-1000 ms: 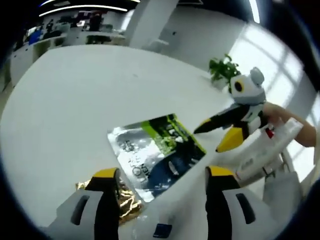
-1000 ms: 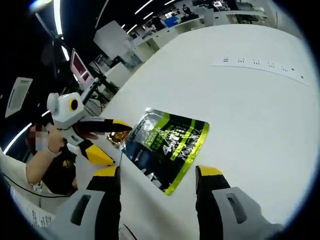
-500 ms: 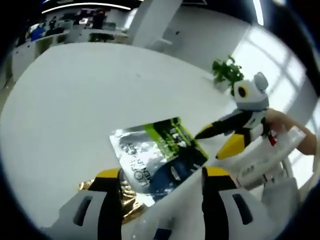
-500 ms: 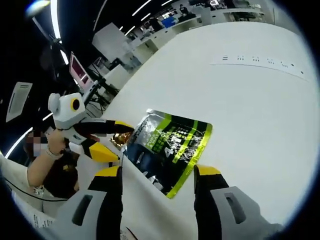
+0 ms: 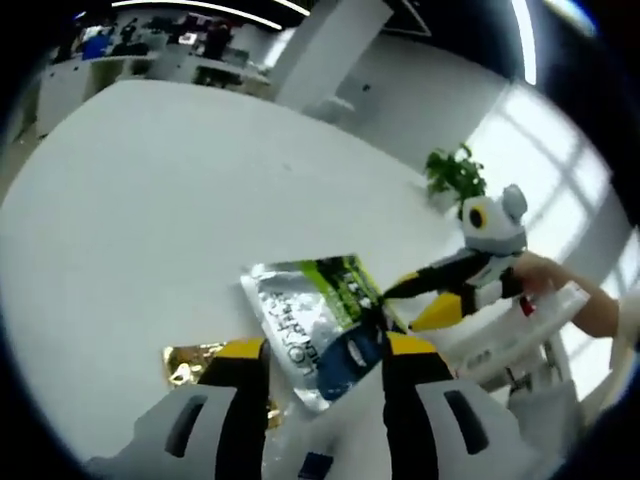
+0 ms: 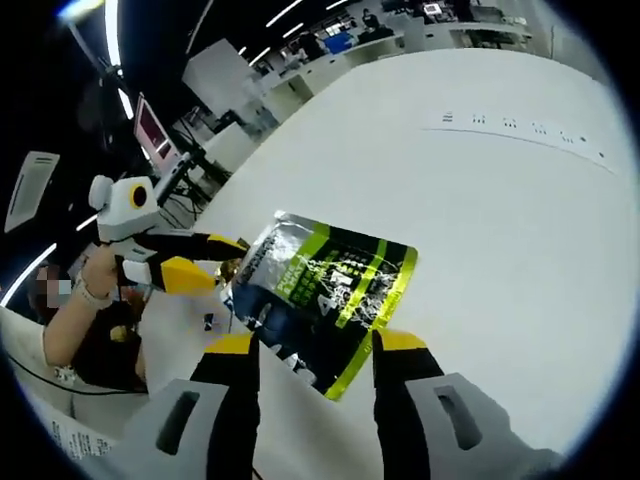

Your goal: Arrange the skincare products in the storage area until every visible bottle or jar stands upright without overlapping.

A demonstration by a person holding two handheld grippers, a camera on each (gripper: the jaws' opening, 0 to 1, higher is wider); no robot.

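We are looking at a flat foil pouch (image 5: pixel 318 318) printed in silver, green and blue, lying on the white worktop (image 5: pixel 150 190). No bottle or jar is showing anywhere, so we are judging this pouch to be the thing being handled.

In the left gripper view the pouch is sitting at lower centre, directly ahead of the left hand-held gripper (image 5: pixel 323 352), with its long axis running from the upper left of the pouch down toward the jaws. Its near corner is lying between the two yellow-tipped jaws, which are standing partly open, moderately apart. We cannot tell whether they are touching the foil. A crumpled gold wrapper (image 5: pixel 195 362) is lying just left of the left jaw.

In the right gripper view the same pouch (image 6: pixel 325 290) is lying at centre, its lower corner reaching down into the gap of the right hand-held gripper (image 6: pixel 315 348), whose jaws are likewise partly open with nothing clamped that we can make out.

The right hand-held gripper is also entering the left gripper view from the right, its black and yellow jaws pointing at the pouch's far edge. We are judging both hand-held grippers about equally near, approaching opposite ends of the pouch.
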